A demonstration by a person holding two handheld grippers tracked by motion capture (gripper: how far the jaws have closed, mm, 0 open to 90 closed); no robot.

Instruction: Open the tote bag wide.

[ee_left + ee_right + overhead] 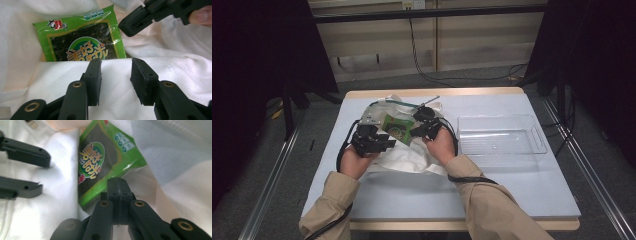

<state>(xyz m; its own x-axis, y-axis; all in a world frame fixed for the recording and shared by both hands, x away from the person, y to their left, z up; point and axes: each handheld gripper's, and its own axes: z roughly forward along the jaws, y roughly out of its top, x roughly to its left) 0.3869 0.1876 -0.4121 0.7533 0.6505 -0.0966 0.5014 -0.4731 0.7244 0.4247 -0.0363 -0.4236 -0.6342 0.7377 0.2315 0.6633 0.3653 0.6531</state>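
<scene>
One green seaweed packet (82,42), half inside white cloth bag (120,85), lying between both grippers: left gripper (116,75) part-open, empty; right gripper (117,195) closed (apparently pinching bag fabric).

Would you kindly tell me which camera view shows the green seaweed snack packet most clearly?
The left gripper view: the green seaweed snack packet faces the camera, its lower part tucked behind white cloth. The right gripper view shows it turned sideways, partly under cloth. The high view shows it small, between the grippers.
</scene>
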